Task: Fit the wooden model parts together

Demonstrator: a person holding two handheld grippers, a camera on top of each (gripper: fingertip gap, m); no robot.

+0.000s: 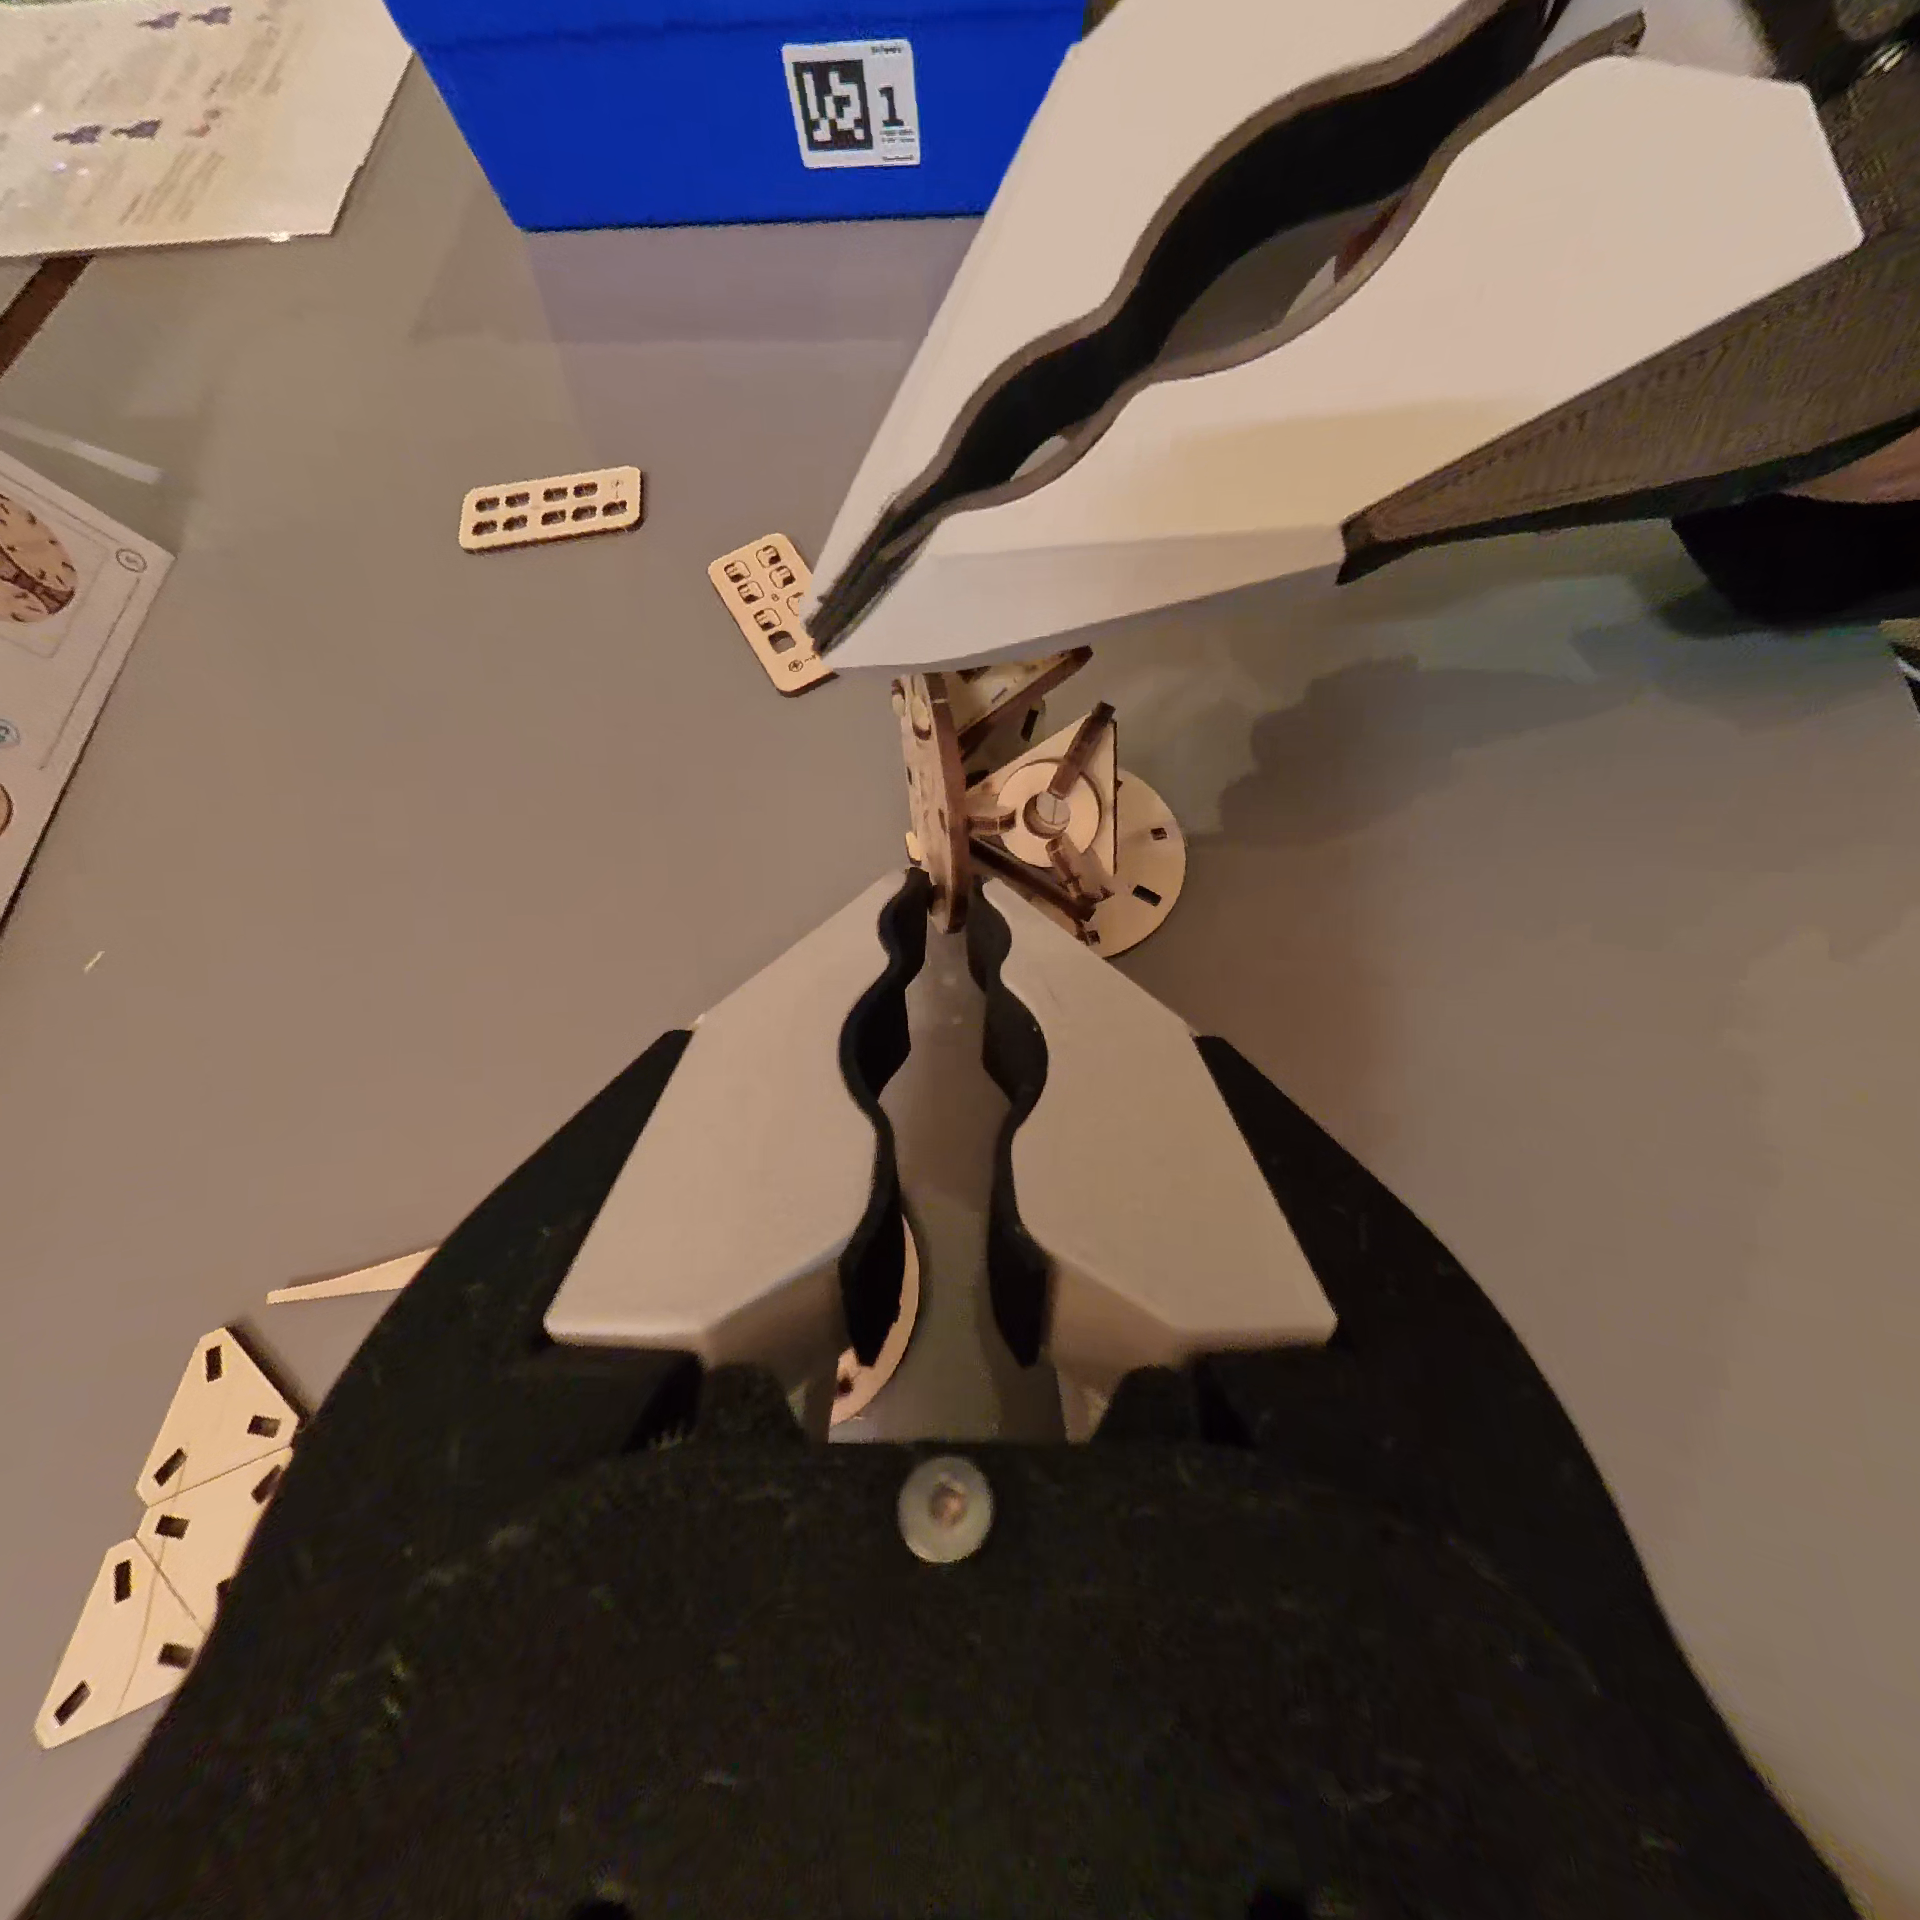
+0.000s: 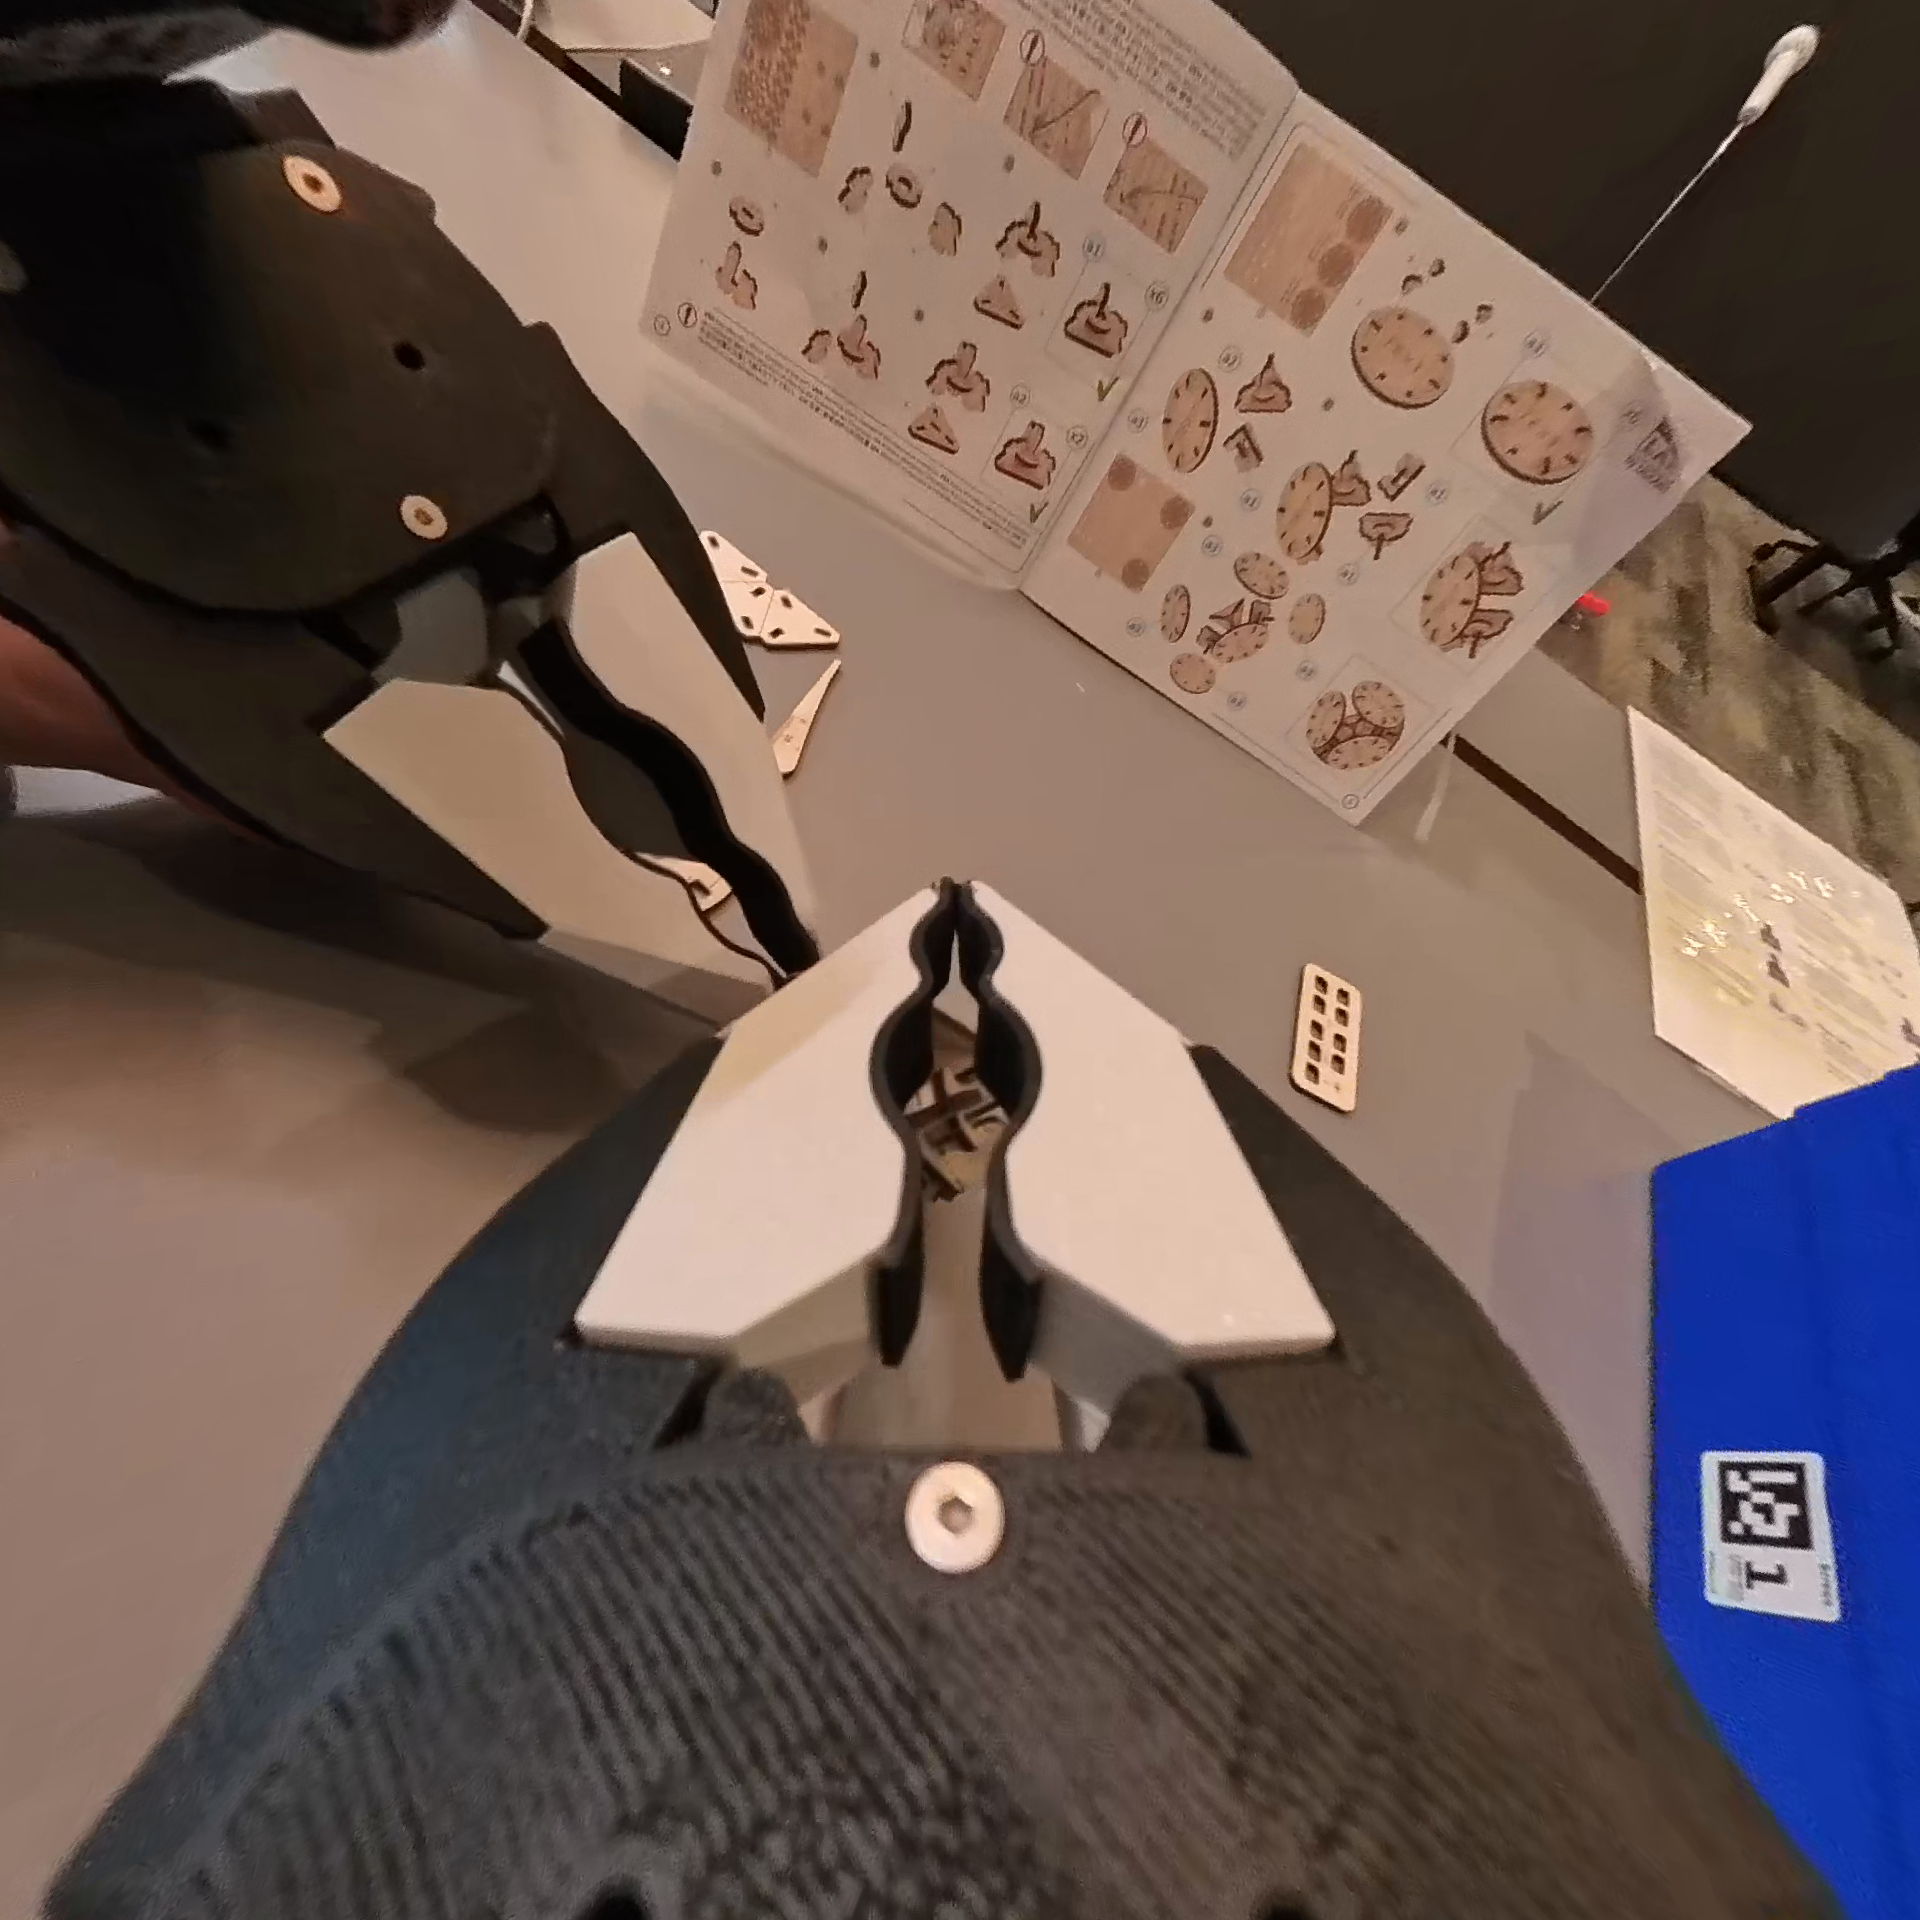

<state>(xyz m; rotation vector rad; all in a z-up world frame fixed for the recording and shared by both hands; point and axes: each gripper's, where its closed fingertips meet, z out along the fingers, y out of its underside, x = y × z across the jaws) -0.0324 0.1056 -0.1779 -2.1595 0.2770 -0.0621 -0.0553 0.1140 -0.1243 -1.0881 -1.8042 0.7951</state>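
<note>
Wooden model pinched at its disc edge

Plywood pieces slotted together make up the pale laser-cut wooden model [image 1: 1023, 810] on the grey table [image 1: 416, 935]: a round base disc with slots lies flat, struts and triangular plates rise from it, and a second round disc stands on edge at the model's near side. The left gripper [image 1: 943, 909] has its black wavy pads closed onto the lower rim of that upright disc, one pad on each face, so it is gripping the model there. Above the model, the right gripper [image 1: 821, 634] comes in from the upper right with its pale fingers brought together at the tips; in the right wrist view its fingertips [image 2: 956, 894] meet with nothing between them, and part of the model's slotted wood shows through the rounded opening farther back along the pads.

Just beyond the model, partly covered by the right gripper's tip, lies a small rectangular wooden strip with two rows of cut-outs [image 1: 764, 608]; a second strip of the same kind [image 1: 551, 509] lies farther left of the model. Nearer the camera and well left of the model sit flat pale triangular wooden plates with slots [image 1: 177, 1517] and a thin pointed wooden sliver [image 1: 353, 1278]. Behind the model stands a blue box with a black-and-white square marker [image 1: 727, 114]. Far left of the model an open illustrated instruction booklet [image 2: 1195, 343] is spread out, and a separate printed sheet [image 2: 1787, 935] lies near the box.
</note>
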